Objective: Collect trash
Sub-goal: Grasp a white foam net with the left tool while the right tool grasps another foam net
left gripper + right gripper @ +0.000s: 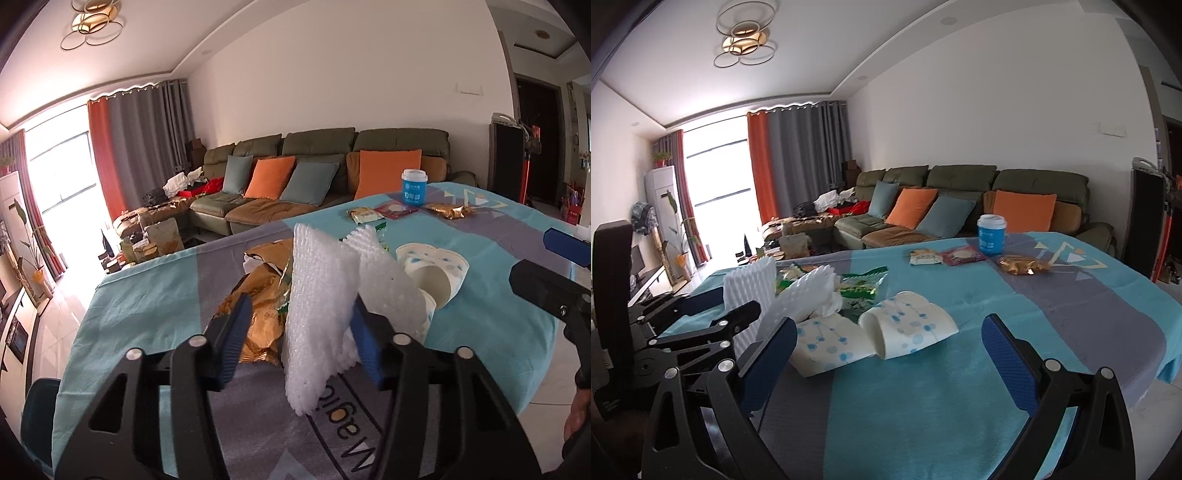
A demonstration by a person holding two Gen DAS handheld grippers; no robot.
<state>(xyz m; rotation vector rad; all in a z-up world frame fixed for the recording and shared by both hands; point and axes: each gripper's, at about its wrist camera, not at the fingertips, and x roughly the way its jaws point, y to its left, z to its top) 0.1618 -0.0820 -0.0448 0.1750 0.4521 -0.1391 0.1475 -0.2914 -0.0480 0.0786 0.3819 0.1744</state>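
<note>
- White foam netting [321,314], ribbed and stiff, stands on edge between the blue pads of the left gripper [299,339]; the right-hand pad touches its face, while a gap shows between the left-hand pad and the sheet, so the jaws are about half open and a firm pinch cannot be confirmed.
- A second piece of foam netting [384,273] leans just behind the first, against the crushed paper cups [436,273].
- A crumpled gold wrapper [262,302] lies on the tablecloth [140,306] to the left of the foam, partly hidden by the left-hand finger.
- In the right wrist view the right gripper [886,354] is wide open with nothing between its fingers; it hovers over the cloth, just short of the two flattened cups printed with blue dots.
- A green snack bag [862,288] and a wad of white tissue [831,302] lie behind those cups, beside the foam.
- Far across the table, well apart from this pile, stand a blue cup with a white lid [991,234], a pale packet [925,256], a red packet [964,254] and a small gold wrapper [1023,266].
- A green sofa [960,192] with orange and teal cushions runs along the far wall.
</note>
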